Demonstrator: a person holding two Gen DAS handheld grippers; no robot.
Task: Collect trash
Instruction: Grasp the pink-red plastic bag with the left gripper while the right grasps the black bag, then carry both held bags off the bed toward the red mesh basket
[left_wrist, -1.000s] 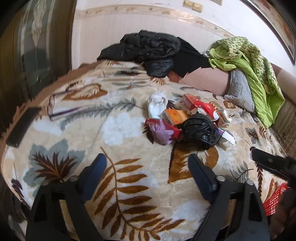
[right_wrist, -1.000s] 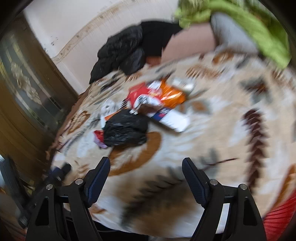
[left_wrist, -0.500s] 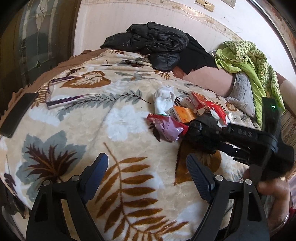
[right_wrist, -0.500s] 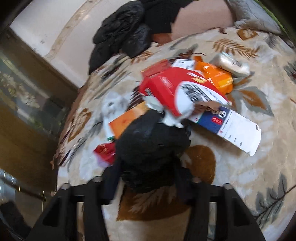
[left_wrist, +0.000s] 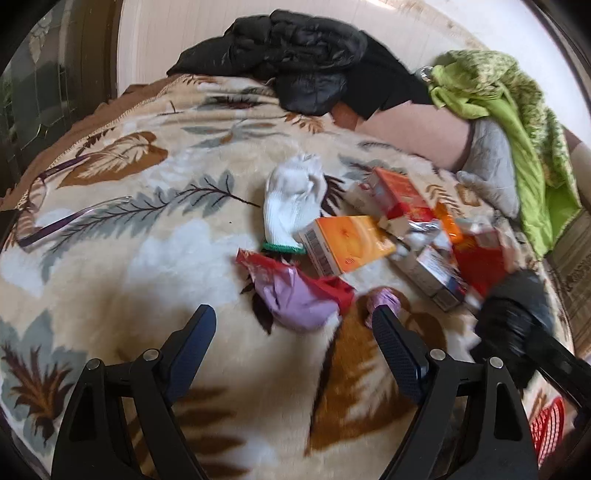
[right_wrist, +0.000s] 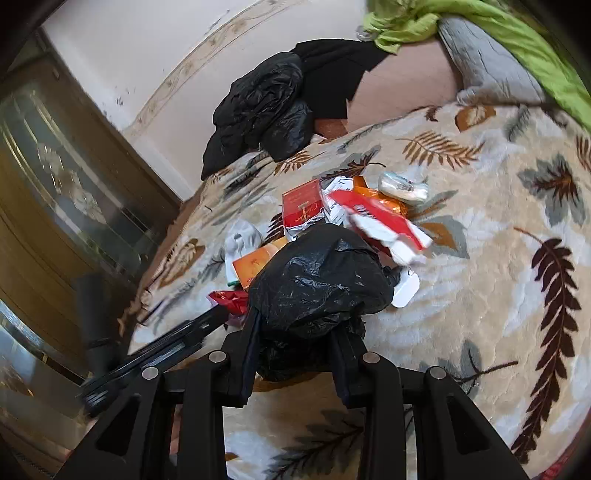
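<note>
My right gripper (right_wrist: 295, 350) has the black bag (right_wrist: 317, 280) between its fingers, and the jaws are closing on it: both pads press into the crumpled plastic low down, and the bulk of the bag bulges up above the fingertips. The bag is a rough lump with no clear long axis; its wider span runs from about 8 o'clock to 2 o'clock in the right wrist view. It sits at the near edge of the trash pile on the leaf-print blanket (right_wrist: 498, 295).

Past the bag, toward 12 o'clock, lie a red box (right_wrist: 301, 205), a red-and-white carton (right_wrist: 380, 221) with its long axis running 10 to 4 o'clock, and a small wrapped bundle (right_wrist: 402, 186) at 1 o'clock. An orange box (right_wrist: 255, 266) and a white glove (right_wrist: 242, 236) sit at 10 o'clock.

My left gripper (left_wrist: 295, 332) has its fingers wide apart, holding nothing and touching nothing. Just beyond its tips, at 12 o'clock, lies a purple-and-red wrapper (left_wrist: 295, 299). In that view the orange box (left_wrist: 347, 243) points from 10 to 4 o'clock, the glove (left_wrist: 295, 203) lies upright beside it, and the bag (left_wrist: 513, 314) is at 3 o'clock. Black clothes (left_wrist: 303, 62) are heaped at the far edge.
</note>
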